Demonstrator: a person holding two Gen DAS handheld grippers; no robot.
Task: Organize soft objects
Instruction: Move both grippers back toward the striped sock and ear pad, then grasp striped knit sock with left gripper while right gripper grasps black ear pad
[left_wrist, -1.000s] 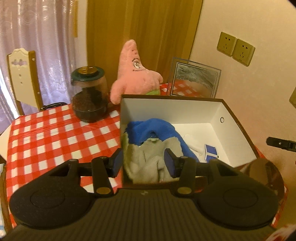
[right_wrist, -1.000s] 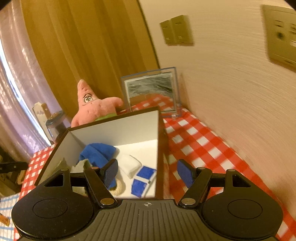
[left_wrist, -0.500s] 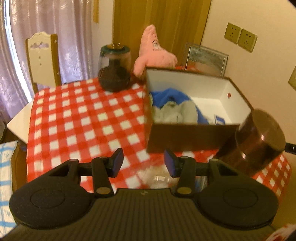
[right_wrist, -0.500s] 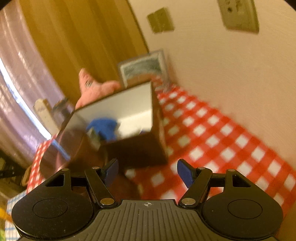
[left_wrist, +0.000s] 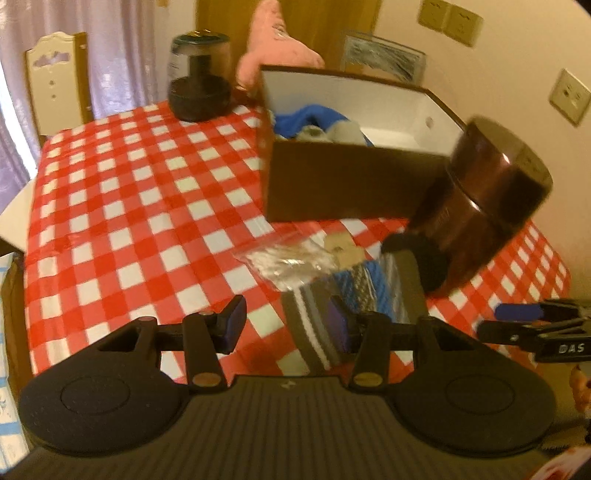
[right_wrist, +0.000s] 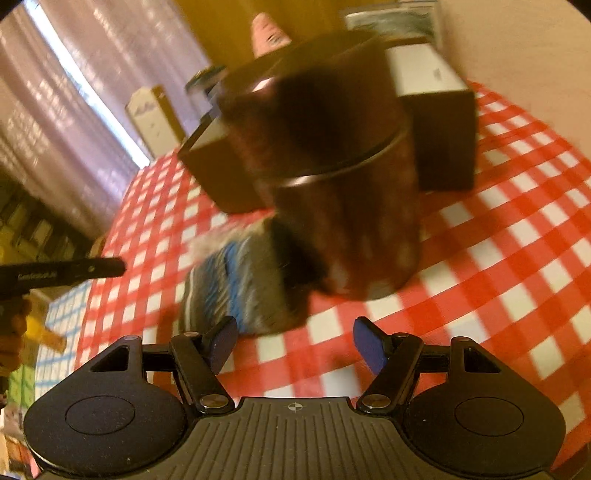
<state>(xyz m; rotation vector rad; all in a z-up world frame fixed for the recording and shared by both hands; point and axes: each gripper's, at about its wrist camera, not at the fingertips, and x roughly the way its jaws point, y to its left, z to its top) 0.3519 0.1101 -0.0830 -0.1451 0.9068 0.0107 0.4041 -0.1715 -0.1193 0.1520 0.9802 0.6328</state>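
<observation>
A striped grey, white and blue fabric bundle (left_wrist: 354, 291) in clear plastic lies on the checked cloth in front of the brown box (left_wrist: 332, 188). Blue and grey soft items (left_wrist: 314, 123) fill the box's left end. My left gripper (left_wrist: 286, 325) hovers open just short of the bundle, its right pad over the bundle's near edge and nothing between the pads. In the right wrist view my right gripper (right_wrist: 295, 343) is open over bare cloth, with the bundle (right_wrist: 236, 280) ahead on its left. A pink star plush (left_wrist: 273, 55) leans behind the box.
A dark brown lidded jar (left_wrist: 491, 192) stands right of the bundle, close to the box; it looms large (right_wrist: 340, 177) ahead of the right gripper. A glass jar (left_wrist: 199, 88) and a white chair (left_wrist: 55, 77) are at the back left. The wall runs along the right.
Both views have drawn back from over the box and sunk toward the table's near side. The brown jar and the striped bundle have come into view. Both grippers' jaws stand as before.
</observation>
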